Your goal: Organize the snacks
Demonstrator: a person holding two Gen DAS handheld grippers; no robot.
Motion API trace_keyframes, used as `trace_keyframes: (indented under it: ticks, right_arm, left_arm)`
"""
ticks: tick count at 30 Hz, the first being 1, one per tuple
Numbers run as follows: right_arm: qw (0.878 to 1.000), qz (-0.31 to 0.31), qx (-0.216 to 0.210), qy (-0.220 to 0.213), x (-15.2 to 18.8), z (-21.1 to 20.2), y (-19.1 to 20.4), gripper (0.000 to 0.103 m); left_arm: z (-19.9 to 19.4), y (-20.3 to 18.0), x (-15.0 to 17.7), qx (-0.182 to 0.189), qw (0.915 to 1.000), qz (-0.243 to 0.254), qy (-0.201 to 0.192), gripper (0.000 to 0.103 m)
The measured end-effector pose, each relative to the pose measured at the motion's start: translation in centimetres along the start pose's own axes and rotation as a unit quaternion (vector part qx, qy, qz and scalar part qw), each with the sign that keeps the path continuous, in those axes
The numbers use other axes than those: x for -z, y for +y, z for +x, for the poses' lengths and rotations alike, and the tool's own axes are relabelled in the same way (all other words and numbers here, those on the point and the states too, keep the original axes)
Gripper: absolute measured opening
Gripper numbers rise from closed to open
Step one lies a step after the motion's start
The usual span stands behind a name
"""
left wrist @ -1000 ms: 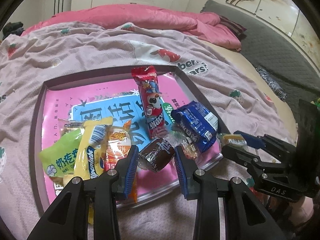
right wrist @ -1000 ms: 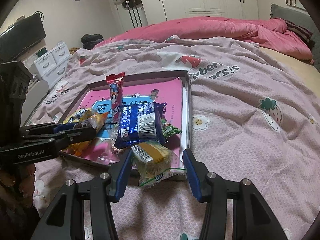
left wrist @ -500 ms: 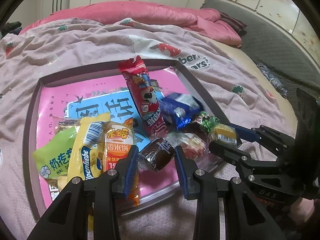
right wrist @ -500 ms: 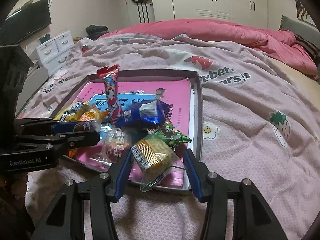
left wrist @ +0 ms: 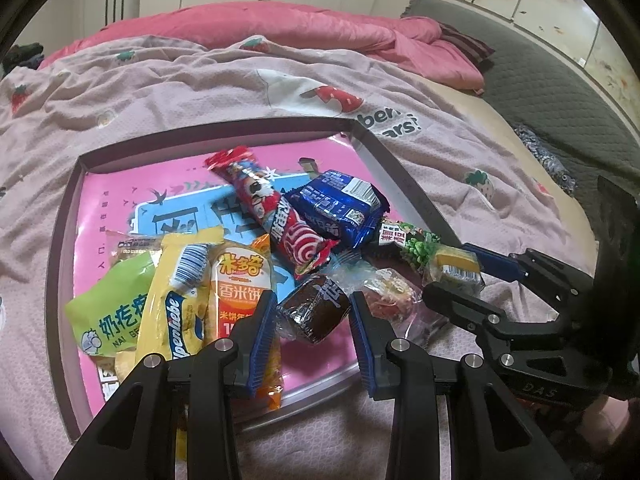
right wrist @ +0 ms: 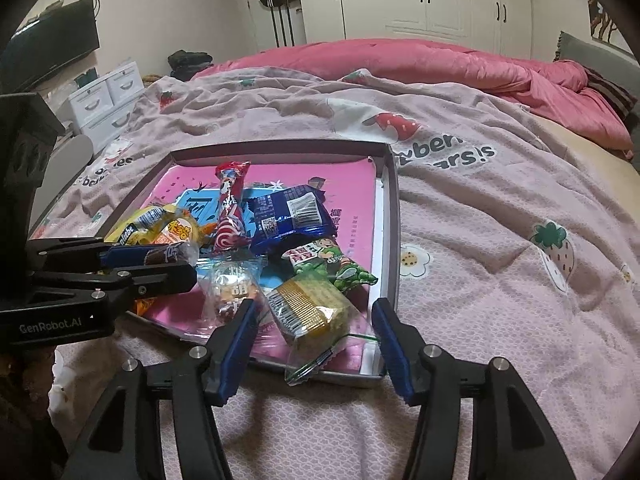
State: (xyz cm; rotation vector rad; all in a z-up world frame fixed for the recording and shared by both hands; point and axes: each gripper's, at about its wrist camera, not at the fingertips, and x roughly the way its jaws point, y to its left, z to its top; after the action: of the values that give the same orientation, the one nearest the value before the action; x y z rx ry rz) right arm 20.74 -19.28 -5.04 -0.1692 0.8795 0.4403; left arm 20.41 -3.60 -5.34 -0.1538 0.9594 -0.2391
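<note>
A pink-lined tray (left wrist: 404,184) (right wrist: 390,208) on the bed holds a heap of snacks. My left gripper (left wrist: 312,312) is shut on a dark brown wrapped snack (left wrist: 316,308), which shows in the right wrist view (right wrist: 168,254) too. My right gripper (right wrist: 312,320) has its jaws around a yellow wrapped snack (right wrist: 312,308), also seen in the left wrist view (left wrist: 456,266); a gap shows on each side. A red bar (left wrist: 276,216), a blue packet (left wrist: 340,204), a green packet (left wrist: 412,240), an orange rice-cracker pack (left wrist: 240,284), a yellow pack (left wrist: 180,308) and a clear candy bag (left wrist: 392,296) lie in the tray.
The tray sits on a pink strawberry-print blanket (right wrist: 500,240). A bright pink duvet (left wrist: 280,28) is bunched at the far side. White drawers (right wrist: 104,100) stand to the left of the bed. A grey mat (left wrist: 540,80) lies on the right.
The blue packet has shifted and settled flat beside the red bar. The red bar now lies lower on the heap. Both grippers hold about the same places over the tray's near edge.
</note>
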Motion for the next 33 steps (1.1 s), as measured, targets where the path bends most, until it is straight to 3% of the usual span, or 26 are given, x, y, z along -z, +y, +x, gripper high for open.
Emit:
trace_keyframes:
  ticks: [6,20,27,33]
  right_arm:
    - [1.0,-0.001,0.002,-0.008,-0.1,-0.5,-0.1,0.061]
    - [1.0,0.004,0.004,-0.025,-0.1,-1.6,-0.3,0.064]
    - [0.999,-0.003,-0.003,-0.054,-0.2,-3.3,0.3,0.065]
    - [0.996,-0.006,-0.009,-0.09,-0.1,-5.8,1.2,0.074]
  left_arm:
    - [-0.5,0.3,-0.2,0.002,1.0,-0.005,-0.005,0.049]
    - [-2.2,0.1,-0.3,-0.009,0.9998,-0.004,-0.017,0.064]
    - [-3.9,0.0,-0.1,-0.018,0.9994,-0.003,-0.029,0.068]
    - [-5.8,0.0,0.4,-0.036,0.9984,-0.005,-0.043,0.073]
